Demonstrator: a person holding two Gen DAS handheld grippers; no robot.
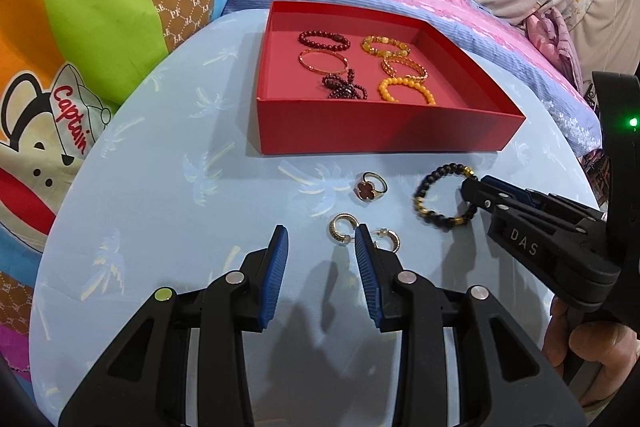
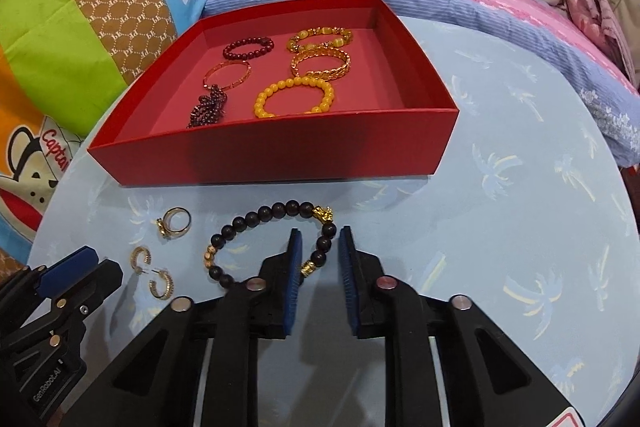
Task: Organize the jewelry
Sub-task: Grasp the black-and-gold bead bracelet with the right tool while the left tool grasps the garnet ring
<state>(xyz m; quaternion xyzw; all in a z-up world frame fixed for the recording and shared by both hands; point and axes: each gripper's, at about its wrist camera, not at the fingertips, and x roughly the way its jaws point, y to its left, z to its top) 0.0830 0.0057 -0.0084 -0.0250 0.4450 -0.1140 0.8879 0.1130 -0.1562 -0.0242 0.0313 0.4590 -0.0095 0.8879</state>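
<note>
Black bead bracelet | between open right gripper jaws | on table

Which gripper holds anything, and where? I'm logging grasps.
Neither holds anything. The right gripper straddles the black bead bracelet, jaws open; the left gripper is open.

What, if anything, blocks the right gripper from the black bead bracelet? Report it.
Nothing visible does. The right gripper is open, its fingers already straddling one side of the black bead bracelet on the blue cloth.
</note>
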